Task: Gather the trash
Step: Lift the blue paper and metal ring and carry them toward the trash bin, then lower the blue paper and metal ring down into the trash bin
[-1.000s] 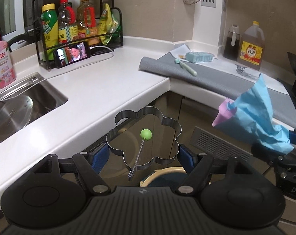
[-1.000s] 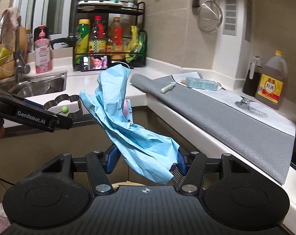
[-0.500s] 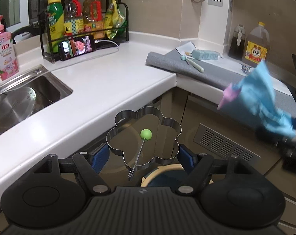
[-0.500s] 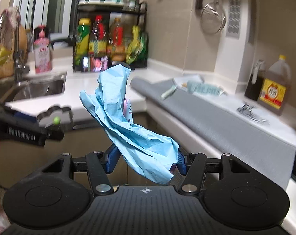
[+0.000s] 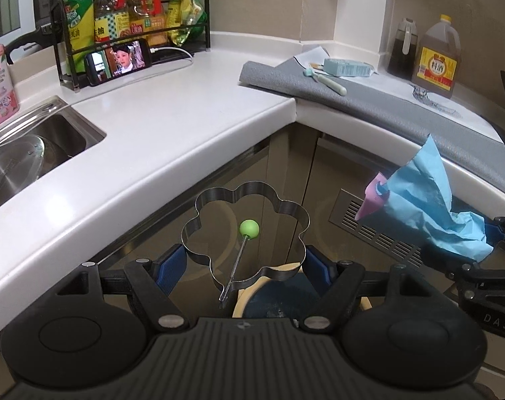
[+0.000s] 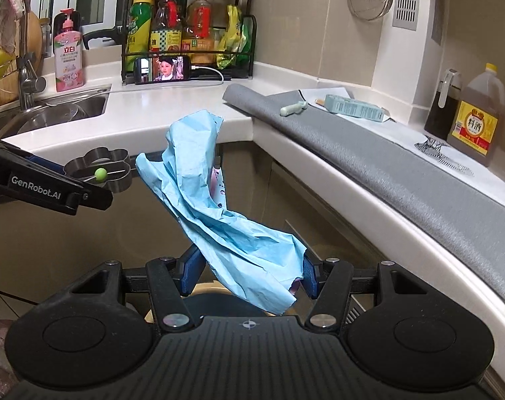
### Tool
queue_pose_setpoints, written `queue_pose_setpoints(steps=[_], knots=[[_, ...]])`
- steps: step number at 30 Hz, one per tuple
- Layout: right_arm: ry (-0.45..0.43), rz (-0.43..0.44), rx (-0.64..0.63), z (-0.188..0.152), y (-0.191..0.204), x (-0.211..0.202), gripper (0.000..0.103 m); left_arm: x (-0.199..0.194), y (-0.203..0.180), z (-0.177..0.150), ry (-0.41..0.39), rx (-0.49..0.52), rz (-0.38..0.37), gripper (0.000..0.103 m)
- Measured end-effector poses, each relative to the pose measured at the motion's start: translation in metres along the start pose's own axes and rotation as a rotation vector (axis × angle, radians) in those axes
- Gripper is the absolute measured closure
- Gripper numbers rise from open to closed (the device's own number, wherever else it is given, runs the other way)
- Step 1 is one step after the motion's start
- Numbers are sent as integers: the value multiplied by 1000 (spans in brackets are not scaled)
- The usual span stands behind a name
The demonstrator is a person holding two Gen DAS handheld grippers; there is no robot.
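Left tongs point(image 5: 244, 260) are gripping a flower-shaped metal ring point(image 5: 245, 230) w/ a green-knobbed pin, holding it off the bench point(image 5: 159, 126), in front of its inner corner. Right tongs point(image 6: 249, 271) are clamping crumpled blue paper point(image 6: 219, 206) w/ a pink scrap tucked in, also clear of the bench edge. A bin point(image 5: 269, 296) is sitting below both, partly hidden by the tongs.
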State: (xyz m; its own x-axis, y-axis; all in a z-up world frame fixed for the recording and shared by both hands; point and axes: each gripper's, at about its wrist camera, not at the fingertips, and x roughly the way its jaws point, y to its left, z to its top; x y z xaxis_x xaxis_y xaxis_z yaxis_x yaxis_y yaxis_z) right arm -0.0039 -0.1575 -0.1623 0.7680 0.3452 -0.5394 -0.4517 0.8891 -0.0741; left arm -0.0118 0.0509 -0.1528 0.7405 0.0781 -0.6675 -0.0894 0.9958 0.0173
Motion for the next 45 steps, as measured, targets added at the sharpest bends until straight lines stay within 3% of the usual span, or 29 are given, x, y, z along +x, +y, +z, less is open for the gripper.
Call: queue_pose_setpoints(steps=[26,45], knots=[[81,28,9,-7,-1,22,42,25,-3,-4,57,2,4,23],[187,21,62,-26,-10,63,42,78,-24,-7,141,52,-1,23]])
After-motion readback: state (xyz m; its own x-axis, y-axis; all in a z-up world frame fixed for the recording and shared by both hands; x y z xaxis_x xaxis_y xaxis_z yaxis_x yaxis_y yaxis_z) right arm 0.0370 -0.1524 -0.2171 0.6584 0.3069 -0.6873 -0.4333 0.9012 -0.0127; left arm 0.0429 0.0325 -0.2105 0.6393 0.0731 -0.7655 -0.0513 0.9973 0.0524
